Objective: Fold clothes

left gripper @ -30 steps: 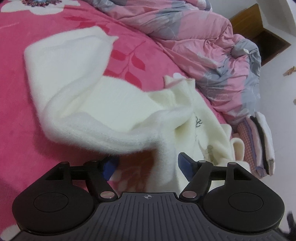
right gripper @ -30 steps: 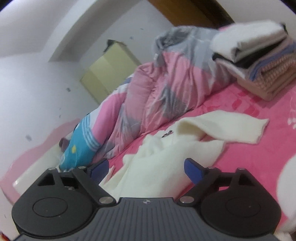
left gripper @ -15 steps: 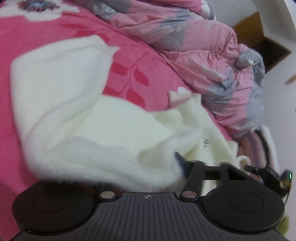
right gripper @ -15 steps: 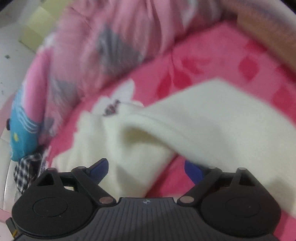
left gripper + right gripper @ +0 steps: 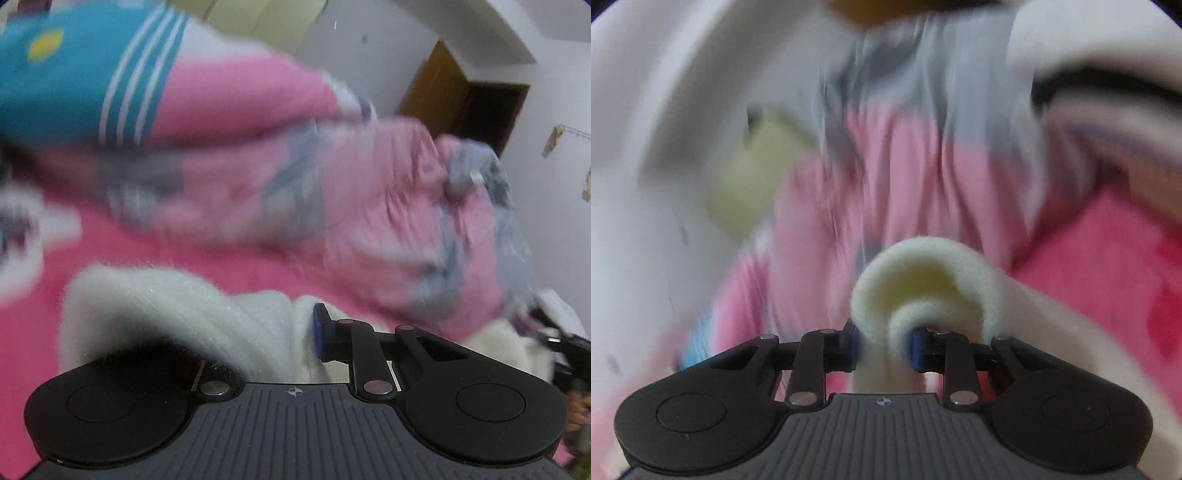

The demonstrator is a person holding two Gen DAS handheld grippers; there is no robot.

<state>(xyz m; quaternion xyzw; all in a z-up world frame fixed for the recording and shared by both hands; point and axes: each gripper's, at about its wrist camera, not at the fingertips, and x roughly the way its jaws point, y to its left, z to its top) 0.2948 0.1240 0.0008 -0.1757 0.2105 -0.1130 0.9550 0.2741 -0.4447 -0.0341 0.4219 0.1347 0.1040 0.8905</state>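
A fluffy cream sweater (image 5: 177,306) bunches up right in front of my left gripper (image 5: 280,343). Its fabric covers the left finger, and the blue-padded right finger (image 5: 321,332) presses against the bunch, so the gripper is shut on it. In the right wrist view, a curled cream edge of the same sweater (image 5: 923,280) rises between the two blue pads. My right gripper (image 5: 884,345) is shut on that fold. Both views are blurred by motion.
A pink bed sheet (image 5: 122,251) lies under the sweater. A rumpled pink and grey duvet (image 5: 362,206) and a blue striped pillow (image 5: 74,74) sit behind it. A stack of folded clothes (image 5: 1108,110) shows at the upper right. A brown doorway (image 5: 472,110) stands beyond.
Both grippers went from open to shut on the cream sweater. Both have lifted and swung, so the views now look across the bed toward the duvet and walls.
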